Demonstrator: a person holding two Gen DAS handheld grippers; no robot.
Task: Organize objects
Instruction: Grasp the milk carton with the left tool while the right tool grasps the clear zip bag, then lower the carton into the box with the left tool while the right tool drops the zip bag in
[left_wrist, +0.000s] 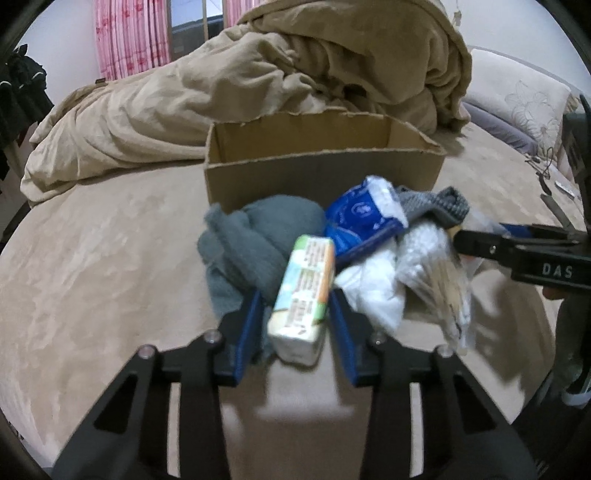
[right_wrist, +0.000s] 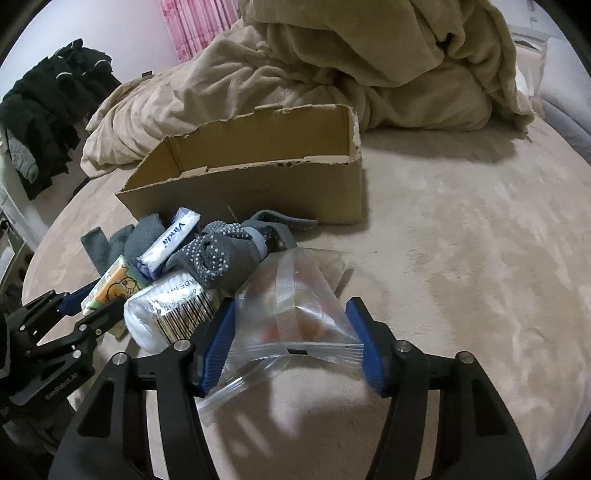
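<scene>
— Where's the left gripper?

— Low and level, its blue pads parted on either side of a small carton, with a slight gap on each side.

— And the right gripper?

— Spread much wider, one blue finger at each edge of a clear bag, reaching in from the right.

A beige plush bed carries everything. At its far side lies a heaped tan duvet. In front of that stands an open cardboard box. Nearer, just in front of the box, a small pile rests on the bed: a grey-green towel at the left, grey dotted socks, a white barcoded packet and a clear zip bag at the right.
</scene>
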